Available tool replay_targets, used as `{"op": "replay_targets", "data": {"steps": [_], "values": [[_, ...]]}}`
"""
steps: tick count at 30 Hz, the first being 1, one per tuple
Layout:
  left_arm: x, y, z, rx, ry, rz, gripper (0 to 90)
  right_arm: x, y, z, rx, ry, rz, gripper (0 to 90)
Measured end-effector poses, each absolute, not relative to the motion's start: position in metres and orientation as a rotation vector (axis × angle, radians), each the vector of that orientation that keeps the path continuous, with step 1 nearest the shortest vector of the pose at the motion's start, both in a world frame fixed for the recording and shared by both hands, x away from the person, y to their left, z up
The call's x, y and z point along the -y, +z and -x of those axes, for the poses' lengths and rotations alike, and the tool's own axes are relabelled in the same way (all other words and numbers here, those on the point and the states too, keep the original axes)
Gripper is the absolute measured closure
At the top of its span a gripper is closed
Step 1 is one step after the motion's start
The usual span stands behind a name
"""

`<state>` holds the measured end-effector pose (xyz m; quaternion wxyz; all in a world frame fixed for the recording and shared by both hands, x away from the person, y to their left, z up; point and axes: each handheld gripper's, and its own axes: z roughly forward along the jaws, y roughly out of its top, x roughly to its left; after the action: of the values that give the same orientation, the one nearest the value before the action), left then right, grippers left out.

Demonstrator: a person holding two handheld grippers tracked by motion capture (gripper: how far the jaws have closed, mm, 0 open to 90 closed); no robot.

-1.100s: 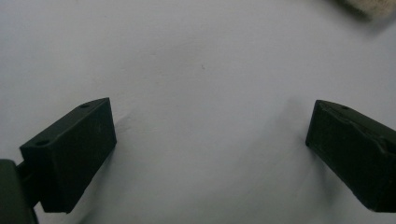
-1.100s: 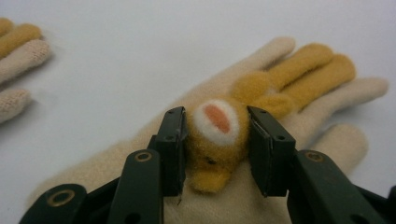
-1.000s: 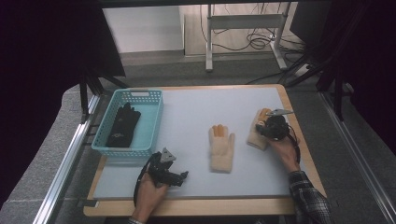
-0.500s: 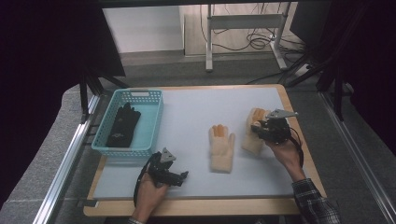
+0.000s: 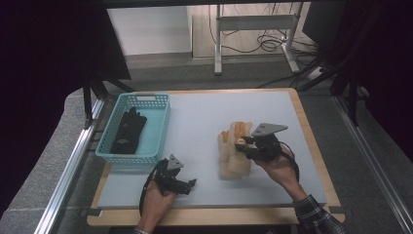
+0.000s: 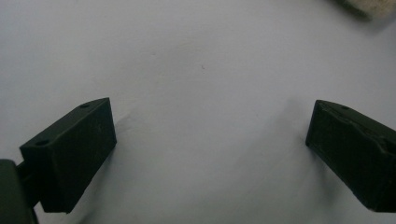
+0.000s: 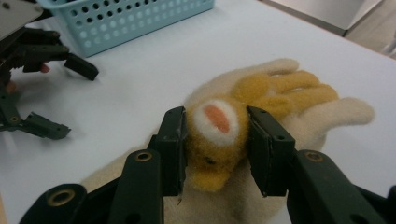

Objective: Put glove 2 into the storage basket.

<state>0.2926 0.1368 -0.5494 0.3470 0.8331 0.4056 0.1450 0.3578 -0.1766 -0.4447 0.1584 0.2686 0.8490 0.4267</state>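
We read a glove-stacking step: right gripper (image 7: 215, 149), jaws clamped on the yellow glove (image 7: 219, 135), holds it over the cream glove (image 7: 327, 116), right of table (image 5: 195, 117) centre. Left gripper (image 5: 176, 181) rests by the near edge, jaws wide, empty. High view adds the basket (image 5: 157, 126) with a black glove (image 5: 127, 130) at the left edge

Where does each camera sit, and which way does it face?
High view: above the person's side, looking forward and down on the table; both hands show.
Left gripper view: on the left gripper, facing bare tabletop, jaws apart.
Right gripper view: on the right gripper, jaws clamping a yellow glove.
Shared: high and right gripper views show the blue basket.
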Motion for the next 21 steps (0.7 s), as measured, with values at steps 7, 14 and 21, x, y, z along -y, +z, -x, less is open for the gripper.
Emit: {"op": "replay_targets", "data": {"steps": [7,14,21], "values": [[-0.137,-0.549,-0.293,-1.052,0.376,-2.161,1.8,0.153,-0.467,-0.365,-2.493,1.152,-0.742,59.1],[-0.137,-0.549,-0.293,-1.052,0.374,-2.163,1.8,0.148,-0.491,-0.375,-2.519,1.105,-0.753,57.8],[-0.137,-0.549,-0.293,-1.051,0.375,-2.163,1.8,0.15,-0.492,-0.376,-2.516,1.127,-0.748,43.2]]}}
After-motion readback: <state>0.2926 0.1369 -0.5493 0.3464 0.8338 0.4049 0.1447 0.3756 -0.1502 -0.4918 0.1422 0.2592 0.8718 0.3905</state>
